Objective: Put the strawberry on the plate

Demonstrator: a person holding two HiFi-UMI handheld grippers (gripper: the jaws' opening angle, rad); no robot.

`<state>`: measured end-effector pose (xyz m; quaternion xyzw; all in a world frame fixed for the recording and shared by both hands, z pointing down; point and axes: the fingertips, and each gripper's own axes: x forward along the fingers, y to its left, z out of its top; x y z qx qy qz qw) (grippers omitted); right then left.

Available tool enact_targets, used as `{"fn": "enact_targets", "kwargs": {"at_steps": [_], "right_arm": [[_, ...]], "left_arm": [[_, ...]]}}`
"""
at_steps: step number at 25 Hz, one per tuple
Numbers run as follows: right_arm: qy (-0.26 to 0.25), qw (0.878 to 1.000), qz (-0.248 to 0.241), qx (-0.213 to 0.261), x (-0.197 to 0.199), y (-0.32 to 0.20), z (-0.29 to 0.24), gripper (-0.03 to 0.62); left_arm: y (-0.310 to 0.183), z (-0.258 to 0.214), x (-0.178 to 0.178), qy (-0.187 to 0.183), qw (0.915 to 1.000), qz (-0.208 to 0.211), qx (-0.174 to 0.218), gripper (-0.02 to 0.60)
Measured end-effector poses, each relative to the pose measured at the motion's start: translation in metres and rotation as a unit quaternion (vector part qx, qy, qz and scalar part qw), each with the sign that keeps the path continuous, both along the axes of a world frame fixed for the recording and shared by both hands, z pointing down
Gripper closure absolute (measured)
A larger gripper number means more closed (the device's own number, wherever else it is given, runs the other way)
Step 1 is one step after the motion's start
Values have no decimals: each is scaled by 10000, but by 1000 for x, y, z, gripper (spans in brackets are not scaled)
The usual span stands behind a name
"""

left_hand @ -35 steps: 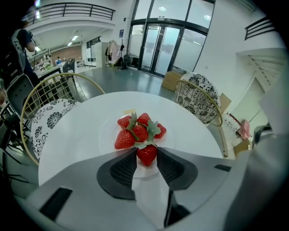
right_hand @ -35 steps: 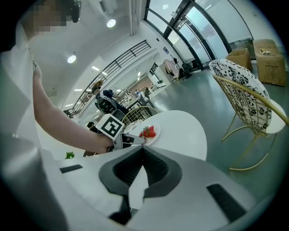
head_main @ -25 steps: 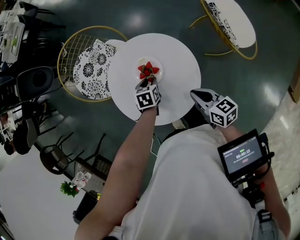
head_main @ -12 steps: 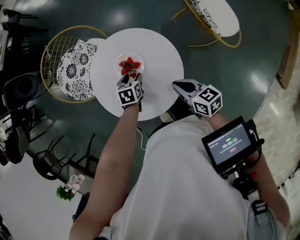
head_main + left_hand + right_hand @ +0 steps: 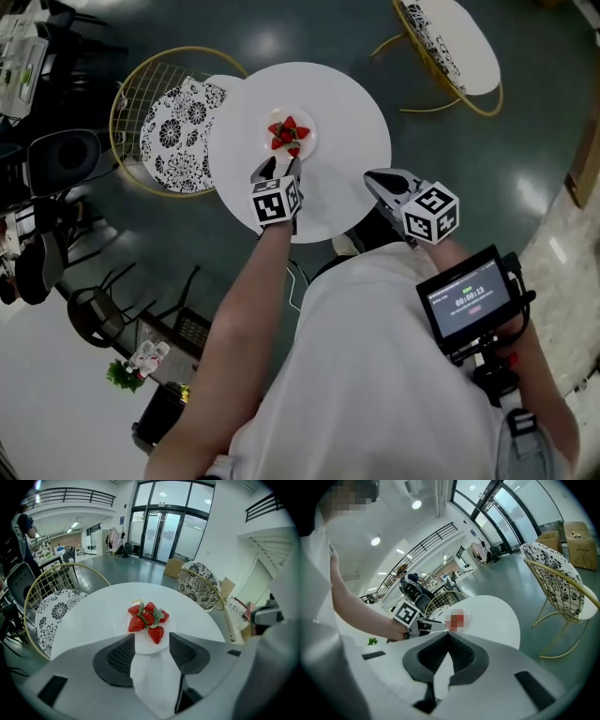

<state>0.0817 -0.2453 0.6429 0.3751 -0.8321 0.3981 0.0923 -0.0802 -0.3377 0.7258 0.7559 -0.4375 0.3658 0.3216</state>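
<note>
Though narrower before, left gripper (image 5: pixel 152 638) wide, empty

The left gripper (image 5: pixel 278 167) has drawn back from the plate (image 5: pixel 310 125) toward the near edge of the worktop (image 5: pixel 352 141). A second ago its tips were in among the strawberries (image 5: pixel 286 133); now they stand just short of the plate's near rim. Its jaws have just been opening and stand wide apart with nothing between them. The nearest strawberry (image 5: pixel 156 633), earlier at the tips, lies free on the plate beside the others.
</note>
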Motion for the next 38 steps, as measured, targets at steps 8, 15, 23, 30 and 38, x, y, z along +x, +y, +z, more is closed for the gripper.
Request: {"fn": "enact_targets", "kwargs": {"at_steps": [8,15,23,30,38], "right_arm": [[77,9997,-7,223,-28,34,-29,588],[239,9984,-142,494,-32,30,-46,588],[315,9957,-286,819,-36,27,-50,588],[305,9932,-417,1039,-46,19,-53,588],[268,9892,-540,1333,-69,80,-117,588]], "left_arm": [[43,-50,-42,150,9979,-292,558,570],[64,-78,-47,479,9958,-185,752,574],[97,-99,-36,950,9895,77,1084,574],[105,-115,-51,1146,9828,0,1445,574],[172,-173,-69,1870,9664,114,1760,575]]}}
